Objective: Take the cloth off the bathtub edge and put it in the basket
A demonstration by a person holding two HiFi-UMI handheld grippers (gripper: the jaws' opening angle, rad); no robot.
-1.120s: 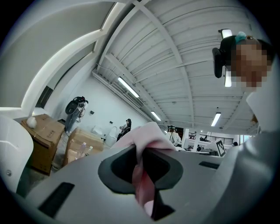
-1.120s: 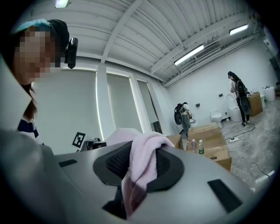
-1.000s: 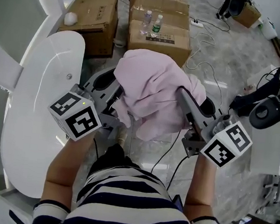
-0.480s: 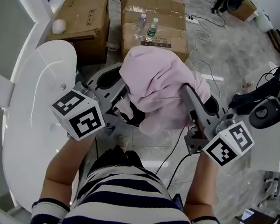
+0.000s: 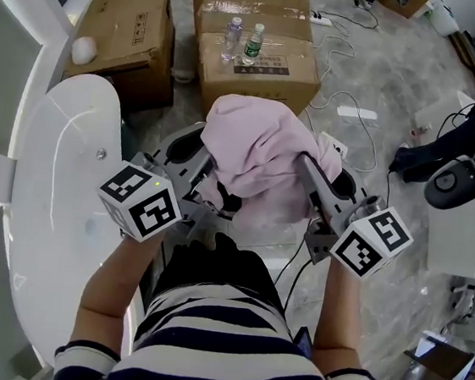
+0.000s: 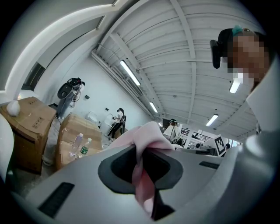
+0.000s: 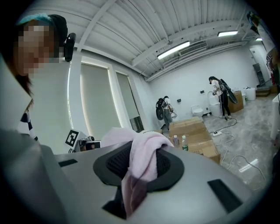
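A pink cloth (image 5: 263, 154) hangs bunched between my two grippers, in front of my body and above the floor. My left gripper (image 5: 211, 173) is shut on its left side; in the left gripper view a fold of the cloth (image 6: 143, 183) is pinched between the jaws. My right gripper (image 5: 309, 174) is shut on the right side, and the right gripper view shows the cloth (image 7: 141, 159) draped over and squeezed in the jaws. The white bathtub (image 5: 53, 198) lies at the left, its edge bare. I see no basket.
Two cardboard boxes (image 5: 254, 25) (image 5: 123, 31) stand on the floor ahead, one with two bottles (image 5: 242, 41) on top, the other with a white ball (image 5: 83, 50). Cables (image 5: 348, 112) trail across the marble floor. A black device (image 5: 450, 179) and white furniture stand at the right.
Both grippers have sunk and come closer to my body with the cloth still held between them. The boxes now sit farther from the cloth in the head view.
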